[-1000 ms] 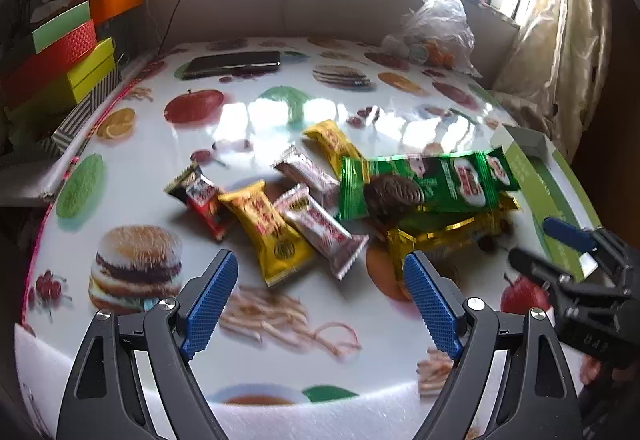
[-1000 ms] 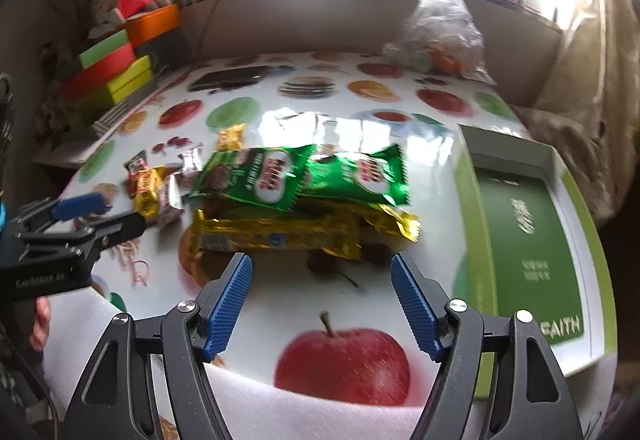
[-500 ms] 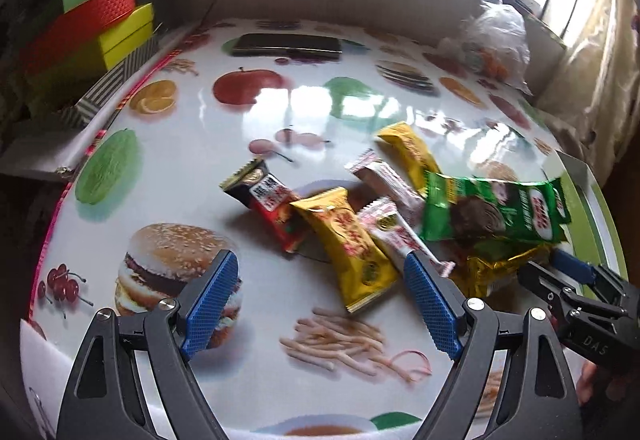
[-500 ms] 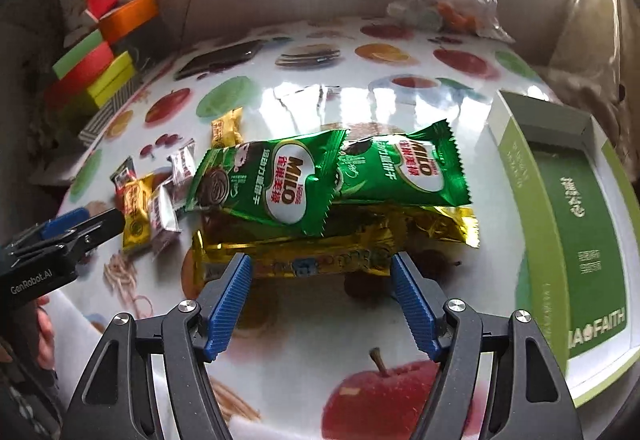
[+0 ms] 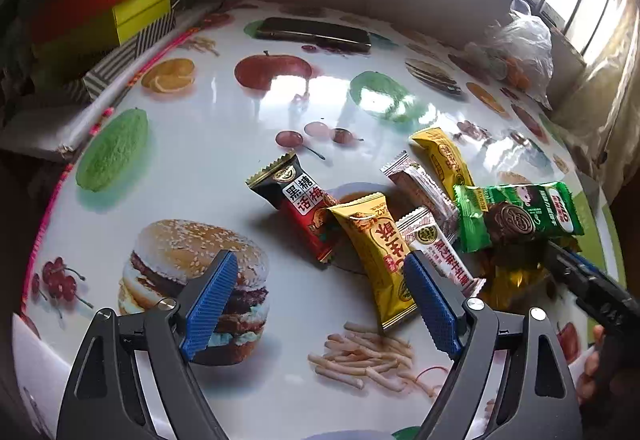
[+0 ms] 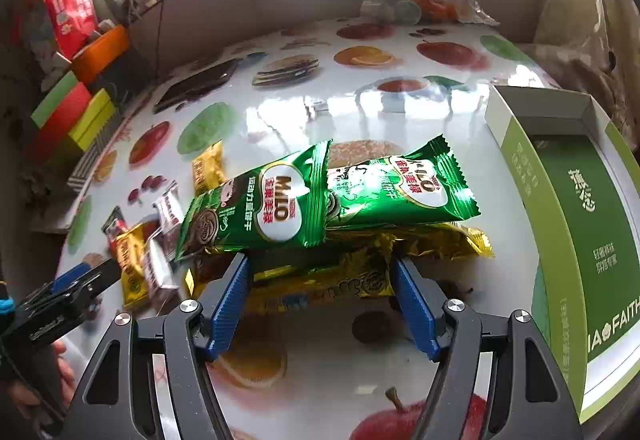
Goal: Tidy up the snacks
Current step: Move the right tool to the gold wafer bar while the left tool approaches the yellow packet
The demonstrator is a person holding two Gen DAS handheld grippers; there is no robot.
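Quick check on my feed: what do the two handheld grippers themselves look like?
Both match: black plastic forked frames with triangular cutouts and silver screws, each finger tipped with a ribbed blue pad. Left gripper, right gripper. The left gripper's body carries small white lettering, too blurred to read. No cables show.

"MILO" in white on red read on the left green wrapper [image 6: 260, 207], the same brand upside down on the right green wrapper [image 6: 400, 187], "FAITH" on the green box [image 6: 580, 224], "黑糖话梅" on the black-red packet [image 5: 298, 205].
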